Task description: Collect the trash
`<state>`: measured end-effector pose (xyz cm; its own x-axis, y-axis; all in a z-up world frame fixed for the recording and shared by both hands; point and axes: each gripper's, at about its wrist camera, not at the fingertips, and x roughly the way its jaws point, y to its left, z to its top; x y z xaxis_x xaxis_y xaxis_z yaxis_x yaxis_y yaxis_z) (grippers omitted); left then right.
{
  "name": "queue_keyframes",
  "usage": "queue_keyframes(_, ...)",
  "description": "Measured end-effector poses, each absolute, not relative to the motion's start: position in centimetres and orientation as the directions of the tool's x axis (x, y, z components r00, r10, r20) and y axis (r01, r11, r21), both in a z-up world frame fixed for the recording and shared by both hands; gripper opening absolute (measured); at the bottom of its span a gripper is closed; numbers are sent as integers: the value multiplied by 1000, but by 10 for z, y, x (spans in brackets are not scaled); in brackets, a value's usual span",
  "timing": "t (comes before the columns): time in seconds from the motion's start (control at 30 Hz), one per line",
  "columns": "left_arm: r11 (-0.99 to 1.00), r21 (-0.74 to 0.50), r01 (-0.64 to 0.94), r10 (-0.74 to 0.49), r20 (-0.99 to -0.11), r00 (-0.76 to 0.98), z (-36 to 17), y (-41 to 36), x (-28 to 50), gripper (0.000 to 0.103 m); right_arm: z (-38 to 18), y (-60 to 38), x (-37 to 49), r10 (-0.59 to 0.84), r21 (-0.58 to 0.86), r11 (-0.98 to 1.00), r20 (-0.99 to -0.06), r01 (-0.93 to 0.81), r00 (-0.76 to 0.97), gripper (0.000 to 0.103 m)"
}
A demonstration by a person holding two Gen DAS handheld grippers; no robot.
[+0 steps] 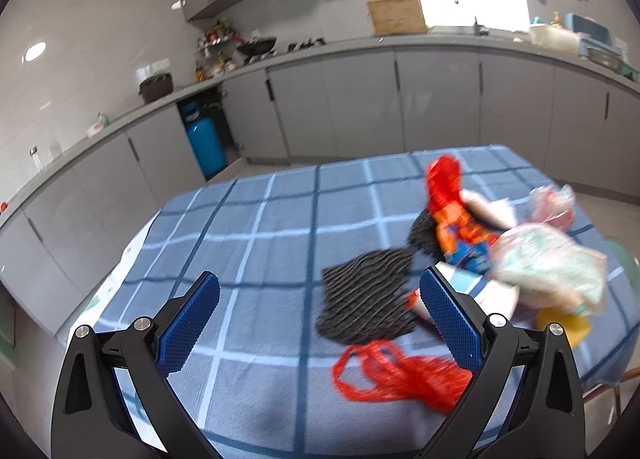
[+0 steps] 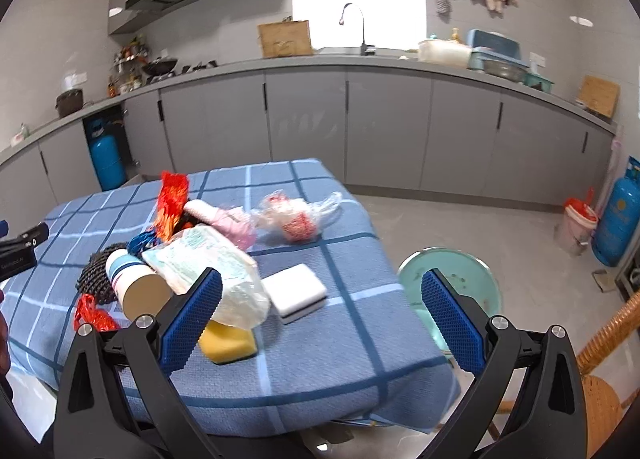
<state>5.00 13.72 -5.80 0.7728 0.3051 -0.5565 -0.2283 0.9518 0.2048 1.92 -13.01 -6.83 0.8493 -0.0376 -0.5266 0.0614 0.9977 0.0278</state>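
Trash lies heaped on a blue checked tablecloth (image 2: 352, 323). A red plastic bag (image 1: 396, 375) sits just ahead of my left gripper (image 1: 320, 319), which is open and holds nothing. Beyond it are a black mesh net (image 1: 368, 299), an orange snack wrapper (image 1: 460, 235) and a crumpled clear bag (image 1: 552, 267). My right gripper (image 2: 322, 315) is also open above the table's near edge. Near it lie a white sponge block (image 2: 296, 291), a yellow sponge (image 2: 228, 343), a paper cup (image 2: 136, 283), the clear bag (image 2: 212, 263) and a clear wrapper with red print (image 2: 296, 215).
A green stool (image 2: 452, 279) stands right of the table, with a wicker chair (image 2: 604, 371) nearer. A small bin with a red bag (image 2: 578, 225) and a blue gas cylinder (image 2: 618, 211) stand on the floor at the right. Grey kitchen cabinets (image 2: 384, 131) run behind.
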Motion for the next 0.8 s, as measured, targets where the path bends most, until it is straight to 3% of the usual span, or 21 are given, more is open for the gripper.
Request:
queue_keyframes(0.7, 964, 194, -181, 265, -709, 654, -130, 153, 123, 98, -111, -78, 107, 56, -39, 993, -651, -107, 757, 97)
queue_keyframes(0.8, 971, 186, -150, 238, -725, 646, -138, 149, 134, 89, -117, -74, 117, 90, -28, 989, -673, -147, 734, 92)
